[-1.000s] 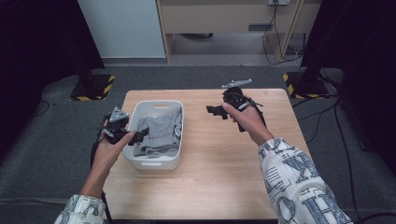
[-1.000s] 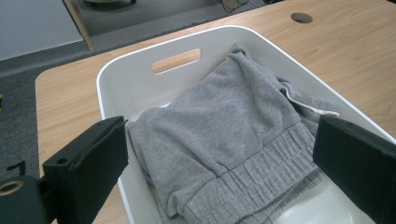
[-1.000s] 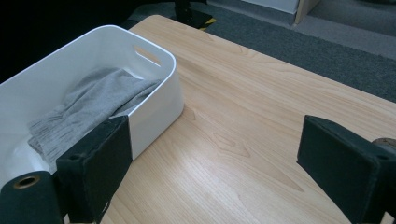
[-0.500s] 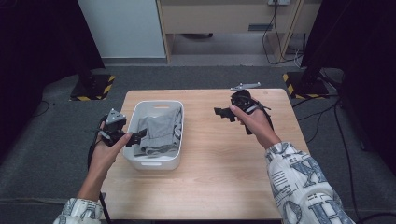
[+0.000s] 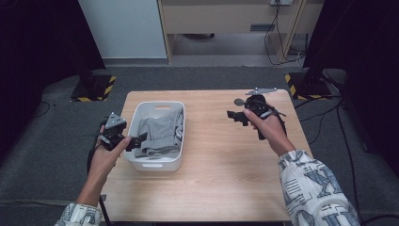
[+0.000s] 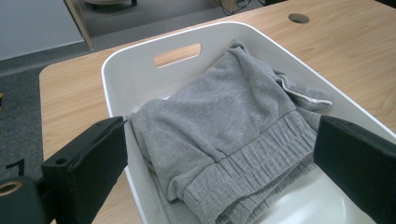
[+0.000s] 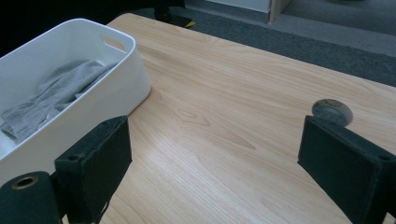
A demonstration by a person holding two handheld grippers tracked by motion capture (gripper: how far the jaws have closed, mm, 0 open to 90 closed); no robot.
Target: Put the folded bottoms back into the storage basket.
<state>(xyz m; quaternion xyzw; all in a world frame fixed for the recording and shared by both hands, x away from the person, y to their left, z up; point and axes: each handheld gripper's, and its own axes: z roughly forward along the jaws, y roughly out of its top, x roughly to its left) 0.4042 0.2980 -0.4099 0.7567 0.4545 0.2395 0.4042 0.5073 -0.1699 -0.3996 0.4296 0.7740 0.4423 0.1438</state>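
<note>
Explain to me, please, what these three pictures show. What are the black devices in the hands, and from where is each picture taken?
A person sits at a wooden table and holds a hand-held two-jaw gripper in each hand. The high view looks down from above: the left gripper is at a white basket, the right gripper hovers over bare wood. The other two pictures come from cameras riding on the grippers, so the black blocks at the bottom are their jaws. Both stand wide open and hold nothing. A folded grey garment lies in the basket. A round cable hole is in the tabletop.
</note>
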